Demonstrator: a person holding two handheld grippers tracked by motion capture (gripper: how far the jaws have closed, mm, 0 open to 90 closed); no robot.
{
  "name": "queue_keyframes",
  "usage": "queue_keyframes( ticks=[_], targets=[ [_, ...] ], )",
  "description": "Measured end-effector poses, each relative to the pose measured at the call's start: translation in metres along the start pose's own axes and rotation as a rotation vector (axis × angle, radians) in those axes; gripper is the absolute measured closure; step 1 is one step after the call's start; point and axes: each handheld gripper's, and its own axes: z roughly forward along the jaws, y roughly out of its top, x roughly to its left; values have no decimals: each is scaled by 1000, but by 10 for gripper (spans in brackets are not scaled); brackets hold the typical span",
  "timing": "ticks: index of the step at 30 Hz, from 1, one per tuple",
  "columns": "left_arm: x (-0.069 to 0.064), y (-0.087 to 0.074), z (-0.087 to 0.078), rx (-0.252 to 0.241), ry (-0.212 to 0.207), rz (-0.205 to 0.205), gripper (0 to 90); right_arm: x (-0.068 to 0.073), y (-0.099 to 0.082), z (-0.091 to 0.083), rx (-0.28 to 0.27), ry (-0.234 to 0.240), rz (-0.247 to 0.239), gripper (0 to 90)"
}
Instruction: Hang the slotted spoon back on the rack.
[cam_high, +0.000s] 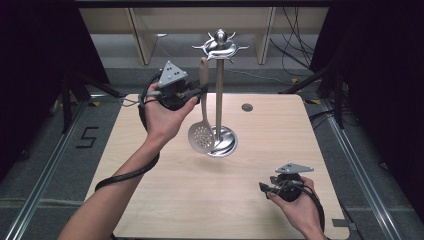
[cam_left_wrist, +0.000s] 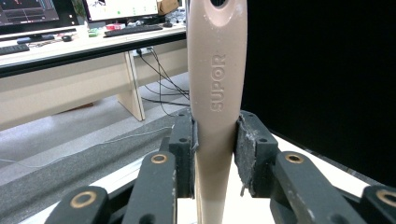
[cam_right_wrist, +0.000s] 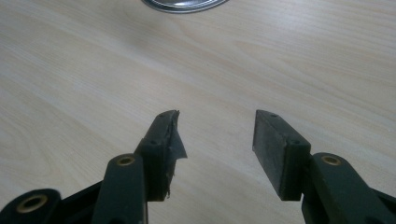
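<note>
We've got the left gripper (cam_high: 199, 91) pinching the slotted spoon (cam_high: 201, 135) by its upper handle, centre of the high view, beside the rack (cam_high: 219, 95). Stiff, light, smooth plastic (likely slippery), so grip the waist below the hang-hole. Right gripper (cam_right_wrist: 217, 135) spread, idle lower right.

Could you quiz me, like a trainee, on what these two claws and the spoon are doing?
1. True or false: the left claw grips the slotted spoon by its handle.
2. Which claw is empty? A) left B) right
3. Fill in: the spoon hangs upright beside the metal ____ of the rack.

Key:
1. True; both pads press the beige handle.
2. B; the right claw is open over the bare table.
3. Pole.
</note>
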Motion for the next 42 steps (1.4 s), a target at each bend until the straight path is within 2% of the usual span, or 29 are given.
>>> queue_keyframes(
  ticks=[2, 3, 6, 7, 9, 10, 11, 13, 14, 15, 16, 17, 20, 22, 23, 24, 25, 27, 31, 32, 33, 35, 37, 38, 39, 40, 41, 42],
  targets=[
    [-1, 0, 3, 4, 0, -8, 691, 1, -1, 0, -4, -2, -1, 507],
    [0, 0, 3, 6, -2, -9, 691, 2, 0, -1, 6, 2, 16, 507],
    [0, 0, 5, 13, -4, -15, 690, 2, 0, -1, 3, 3, 4, 507],
    [0, 0, 7, 14, -4, -17, 690, 2, 0, -1, 6, 3, 18, 507],
    [0, 0, 9, 16, -4, -17, 689, 1, 0, 0, 0, 1, -2, 507],
    [1, 0, 9, 9, 0, 2, 688, 1, 0, -1, 1, 3, 4, 507],
    [1, 0, 10, 6, 2, 4, 687, 2, 0, -1, 5, 4, 15, 507],
    [1, -1, 10, -1, 1, 10, 683, 2, 0, -1, 2, 4, 6, 507],
    [0, -2, 9, -4, -8, -9, 674, 2, 0, -1, 1, 3, 6, 506],
    [0, -2, 7, -11, -17, -6, 648, 0, 0, -1, -12, -7, -20, 506],
    [1, -2, 5, -16, -24, -10, 613, 1, 0, -1, -11, -3, -10, 506],
    [0, -2, 1, -23, -30, -10, 592, -2, -1, -1, -15, -6, -38, 506],
    [0, -6, -14, -29, -19, 25, 536, -1, 0, -2, -15, 6, -17, 503],
    [1, -9, -19, -30, -18, 25, 499, 0, 0, -2, -18, 1, -20, 498],
    [3, -17, -29, -17, -13, 26, 477, -1, 0, -1, -27, 7, -20, 497],
    [4, -23, -33, -10, -12, 26, 455, 0, 0, -3, -24, -12, -21, 497],
    [5, -29, -38, -3, -10, 26, 437, -2, 0, -2, -46, -3, -49, 496],
    [9, -44, -47, 9, -6, 38, 414, -3, 0, -1, -56, 1, -65, 494],
    [15, -87, -66, 67, -7, 37, 401, -2, 0, -2, -41, -9, -50, 488],
    [15, -87, -66, 67, -7, 37, 400, -1, 0, -2, -34, -3, -36, 488],
    [19, -114, -74, 100, 1, 37, 397, 0, 0, -3, -20, -3, -16, 487],
    [22, -144, -82, 141, 1, 40, 401, -1, -1, -2, -24, 0, -12, 484],
    [25, -172, -90, 195, -4, 16, 411, -1, -1, -2, -20, -6, -20, 480],
    [25, -172, -90, 195, -4, 16, 414, -1, -1, -2, -20, -6, -20, 480],
    [29, -196, -98, 236, 1, 5, 416, -2, -1, -2, -26, -13, -29, 472],
    [30, -207, -101, 263, -2, -8, 418, -2, -1, -2, -34, -16, -19, 468],
    [29, -215, -103, 294, -6, -31, 422, -3, -1, -2, -40, -17, -30, 460],
    [29, -220, -105, 322, -15, -46, 422, -2, -1, -2, -45, -23, -6, 452]
  ],
)
